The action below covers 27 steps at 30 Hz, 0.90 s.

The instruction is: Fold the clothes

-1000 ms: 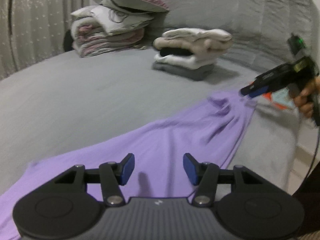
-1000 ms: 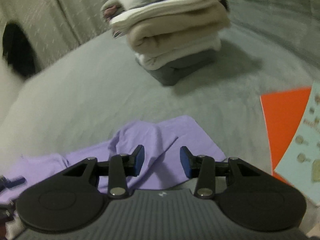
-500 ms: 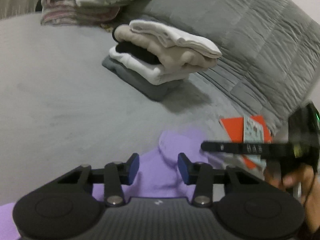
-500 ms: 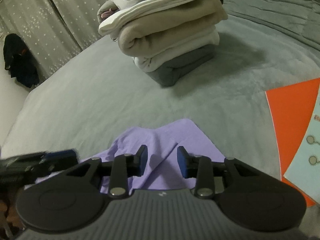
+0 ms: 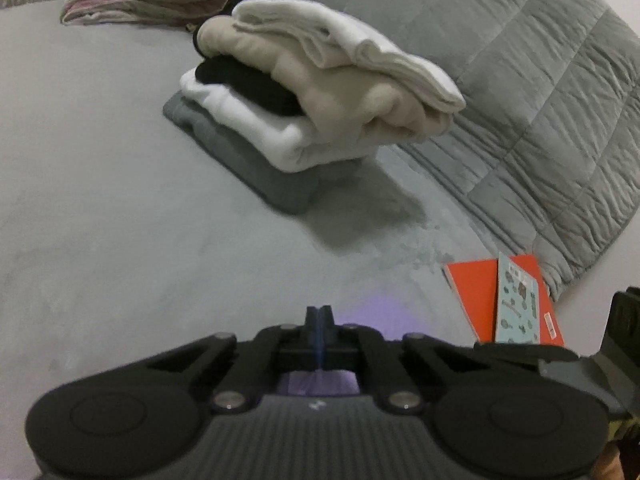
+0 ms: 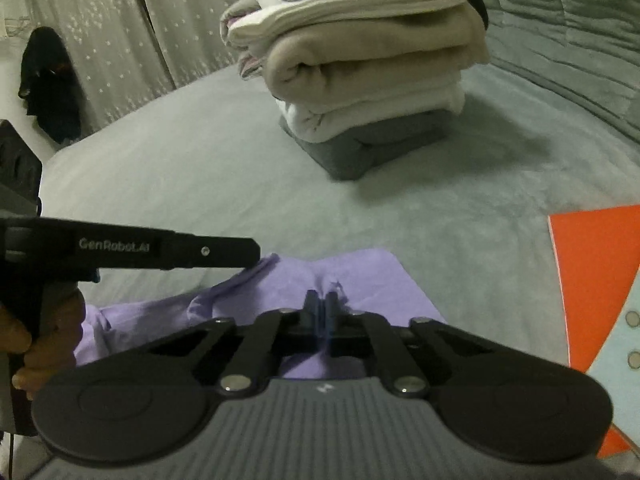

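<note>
Both tools clamped on purple garment [image 6: 360, 272]: right tool [image 6: 320, 300] at its bunched edge, left tool [image 5: 319, 314] hiding most cloth beneath it.

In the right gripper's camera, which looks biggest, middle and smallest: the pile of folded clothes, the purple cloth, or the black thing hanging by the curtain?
1. Pile of folded clothes, biggest.
2. Purple cloth, though part hides behind the gripper, so it's close.
3. Black thing by the curtain, smallest; it's also farthest away.

Right gripper [image 6: 321, 308] jaws pinch the purple garment [image 6: 360, 276] on the grey bed [image 6: 200, 184], left gripper [image 6: 256, 252] alongside.
</note>
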Each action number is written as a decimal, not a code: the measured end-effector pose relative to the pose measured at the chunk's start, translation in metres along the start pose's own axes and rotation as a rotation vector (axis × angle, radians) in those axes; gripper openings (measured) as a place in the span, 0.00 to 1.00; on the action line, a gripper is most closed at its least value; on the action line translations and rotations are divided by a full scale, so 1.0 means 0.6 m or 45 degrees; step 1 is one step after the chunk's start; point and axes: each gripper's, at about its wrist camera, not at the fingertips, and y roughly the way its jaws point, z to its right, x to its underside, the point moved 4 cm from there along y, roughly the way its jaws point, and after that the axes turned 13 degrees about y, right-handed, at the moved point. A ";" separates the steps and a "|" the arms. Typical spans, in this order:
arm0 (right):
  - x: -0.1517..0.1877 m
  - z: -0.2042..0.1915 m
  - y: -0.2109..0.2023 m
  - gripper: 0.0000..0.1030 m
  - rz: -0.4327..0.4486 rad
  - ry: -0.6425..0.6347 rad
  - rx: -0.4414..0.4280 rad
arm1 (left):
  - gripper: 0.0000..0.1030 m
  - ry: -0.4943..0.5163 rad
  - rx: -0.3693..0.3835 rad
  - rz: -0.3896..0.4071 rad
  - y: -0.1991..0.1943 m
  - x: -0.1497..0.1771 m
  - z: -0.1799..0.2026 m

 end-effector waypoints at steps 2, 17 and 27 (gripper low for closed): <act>0.000 -0.001 -0.014 0.02 0.038 -0.003 0.006 | 0.00 0.014 0.005 0.040 -0.009 -0.004 0.006; 0.023 0.024 -0.047 0.02 -0.084 -0.097 0.231 | 0.03 0.156 0.013 -0.002 -0.014 -0.021 0.050; -0.028 0.044 -0.061 0.16 0.011 -0.065 0.089 | 0.29 0.189 -0.003 -0.008 -0.061 0.014 0.034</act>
